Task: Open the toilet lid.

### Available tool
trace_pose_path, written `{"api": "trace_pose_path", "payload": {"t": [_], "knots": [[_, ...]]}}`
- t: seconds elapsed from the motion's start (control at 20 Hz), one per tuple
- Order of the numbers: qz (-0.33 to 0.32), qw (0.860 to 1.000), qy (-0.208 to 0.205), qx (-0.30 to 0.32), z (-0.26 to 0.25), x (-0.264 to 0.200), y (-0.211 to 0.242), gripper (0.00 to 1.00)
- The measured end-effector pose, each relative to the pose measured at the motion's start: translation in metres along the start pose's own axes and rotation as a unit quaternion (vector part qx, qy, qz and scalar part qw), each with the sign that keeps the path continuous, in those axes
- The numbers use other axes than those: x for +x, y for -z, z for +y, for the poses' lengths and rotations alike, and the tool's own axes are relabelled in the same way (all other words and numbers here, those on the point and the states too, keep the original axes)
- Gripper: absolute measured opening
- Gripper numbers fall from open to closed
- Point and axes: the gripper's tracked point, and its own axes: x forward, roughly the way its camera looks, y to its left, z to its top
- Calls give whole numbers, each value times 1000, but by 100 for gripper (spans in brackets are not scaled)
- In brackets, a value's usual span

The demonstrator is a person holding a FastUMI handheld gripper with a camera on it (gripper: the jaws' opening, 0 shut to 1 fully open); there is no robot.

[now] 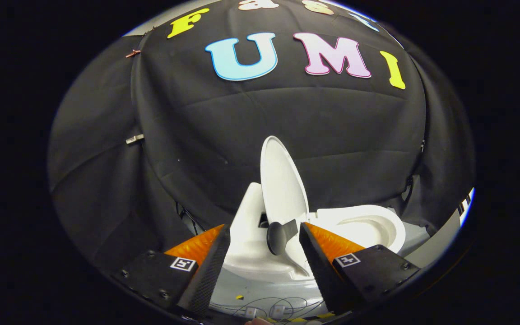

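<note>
The toilet lid stands raised just above the centre of the frame, tilted a little left of upright over the tank, with the open seat and bowl to its lower right. The claw sits at the bottom centre with its fingers apart and clamped on nothing; a dark knob-shaped handle on the lid's lower edge lies between the fingertips, touching neither as far as I can tell.

The main risk, as I judge it, is the lid dropping back: if it does not lean far enough past upright, it could fall shut onto the seat. A sideways move could also catch a finger on the handle and drag the lid down.

Loose thin cables lie on the floor below the fingers, and black cloth hangs close behind the tank.
</note>
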Motion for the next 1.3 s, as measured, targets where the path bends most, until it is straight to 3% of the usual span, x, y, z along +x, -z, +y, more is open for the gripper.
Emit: {"api": "trace_pose_path", "payload": {"t": [0.35, 0.6, 0.95, 1.3], "knots": [[-44, 997, -65, 17, 12, -39, -37, 96], [-66, 992, -100, 38, -7, -61, -59, 95], [-99, 989, -107, 32, -96, -73, -73, 98], [-146, 986, -81, -8, -208, -62, -65, 98]]}}
